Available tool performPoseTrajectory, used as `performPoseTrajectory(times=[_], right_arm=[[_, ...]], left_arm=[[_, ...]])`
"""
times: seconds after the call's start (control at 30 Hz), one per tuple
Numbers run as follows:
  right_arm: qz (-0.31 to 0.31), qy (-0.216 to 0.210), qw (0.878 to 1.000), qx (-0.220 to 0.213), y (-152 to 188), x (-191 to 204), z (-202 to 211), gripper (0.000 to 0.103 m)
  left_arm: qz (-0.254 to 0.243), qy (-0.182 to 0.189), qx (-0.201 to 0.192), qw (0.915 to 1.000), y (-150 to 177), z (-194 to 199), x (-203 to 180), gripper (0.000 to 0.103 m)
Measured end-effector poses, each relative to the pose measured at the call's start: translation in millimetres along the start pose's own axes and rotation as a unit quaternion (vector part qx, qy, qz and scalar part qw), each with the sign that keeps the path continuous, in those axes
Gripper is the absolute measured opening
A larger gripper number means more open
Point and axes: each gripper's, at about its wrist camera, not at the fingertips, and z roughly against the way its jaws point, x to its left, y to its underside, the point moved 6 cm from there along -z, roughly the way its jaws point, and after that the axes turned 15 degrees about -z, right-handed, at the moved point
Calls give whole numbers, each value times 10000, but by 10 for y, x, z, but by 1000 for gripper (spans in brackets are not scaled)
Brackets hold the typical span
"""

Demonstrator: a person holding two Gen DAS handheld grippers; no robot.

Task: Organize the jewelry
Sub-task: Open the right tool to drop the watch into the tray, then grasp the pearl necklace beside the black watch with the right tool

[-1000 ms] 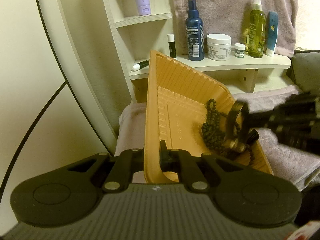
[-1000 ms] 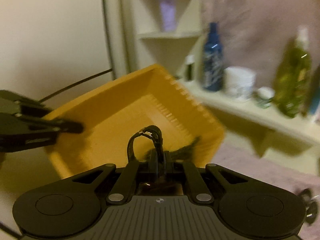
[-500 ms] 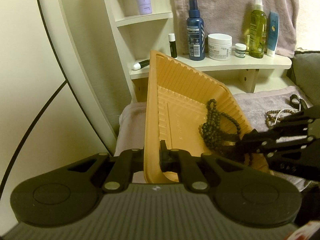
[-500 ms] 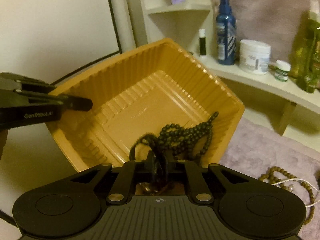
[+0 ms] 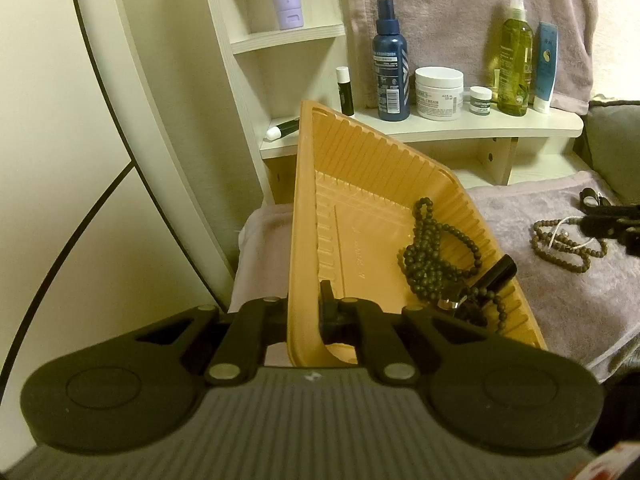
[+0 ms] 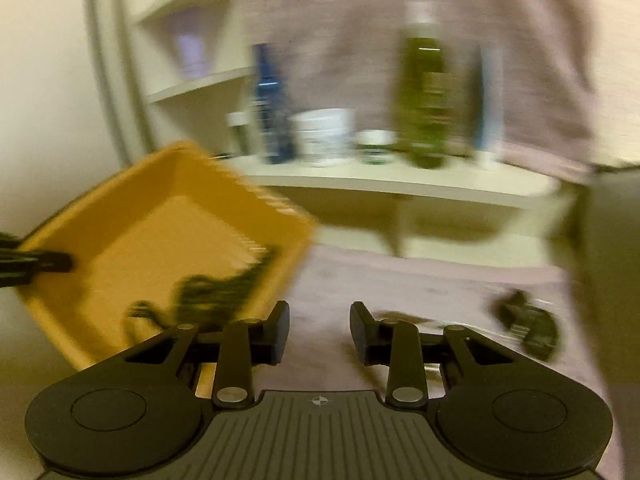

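My left gripper (image 5: 306, 308) is shut on the near rim of the orange tray (image 5: 360, 184), which is held tilted above the towel. Inside the tray lie a dark bead necklace (image 5: 424, 256) and a black band (image 5: 496, 276). A brown bead strand (image 5: 568, 244) rests on the towel to the right. My right gripper (image 6: 319, 328) is over the towel, right of the tray (image 6: 132, 232). Its jaws are opening with nothing between them. The right wrist view is blurred by motion; a dark item (image 6: 528, 328) lies on the towel at right.
A pale shelf (image 5: 460, 128) behind the tray carries a blue bottle (image 5: 390, 64), a white jar (image 5: 438, 88), a green bottle (image 5: 516, 52) and small tubes. A lilac towel (image 5: 560, 288) covers the surface. A curved mirror frame (image 5: 132, 128) stands at left.
My right gripper let go of the black band in the tray, opened its jaws and swung away to the right over the towel. The left gripper and tray stayed still.
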Motion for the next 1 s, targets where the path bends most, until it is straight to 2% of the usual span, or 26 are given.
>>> performPoseTrajectory(times=[0.17, 0.4, 1.0], right_arm=[[-344, 660, 9971, -150, -12, -550, 93, 34], [-530, 1101, 9923, -223, -30, -946, 149, 35], [-950, 819, 9921, 11, -91, -1065, -180, 34]], left_arm=[[-12, -7, 2, 10000, 1, -6, -3, 6], [-19, -8, 7, 10000, 2, -7, 0, 6], [-72, -47, 51, 10000, -10, -14, -7, 6]])
